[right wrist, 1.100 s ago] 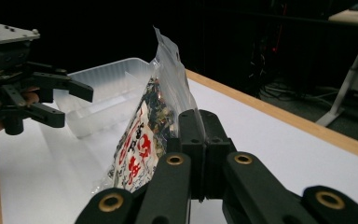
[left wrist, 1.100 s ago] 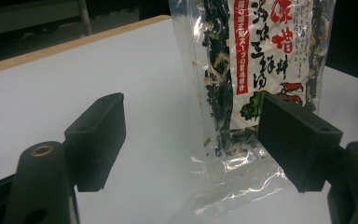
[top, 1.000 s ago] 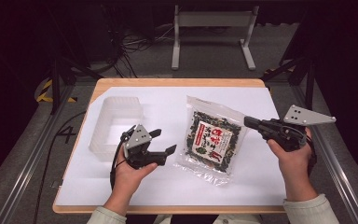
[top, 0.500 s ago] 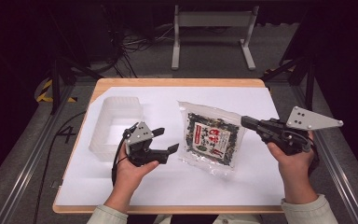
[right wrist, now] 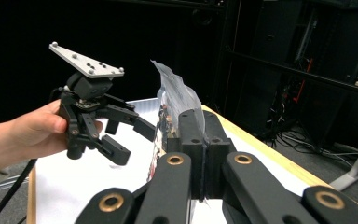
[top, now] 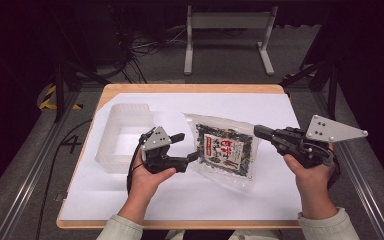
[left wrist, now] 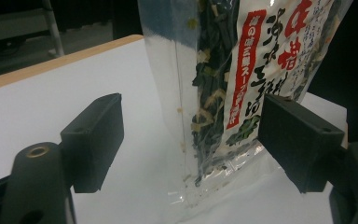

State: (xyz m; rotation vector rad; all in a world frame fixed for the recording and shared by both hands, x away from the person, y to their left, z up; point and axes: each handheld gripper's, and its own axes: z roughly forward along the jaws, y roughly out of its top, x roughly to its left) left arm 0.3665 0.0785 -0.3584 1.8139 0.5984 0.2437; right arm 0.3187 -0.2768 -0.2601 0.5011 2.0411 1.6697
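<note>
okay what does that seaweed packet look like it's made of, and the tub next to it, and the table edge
Seaweed packet: thin clear glossy plastic film, it seems; the dried contents show through and it creases. It is pinched in the right gripper.
Tub: translucent, frosted-looking plastic, probably; the white surface shows faintly through.
Table edge: looks like pale wood or plywood, matte.

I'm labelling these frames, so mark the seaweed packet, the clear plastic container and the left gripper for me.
seaweed packet (top: 225, 150): high view, on the printed label at its middle.
clear plastic container (top: 111, 120): high view, on its left rim.
left gripper (top: 187, 146): high view, midway between its open fingertips.
</note>
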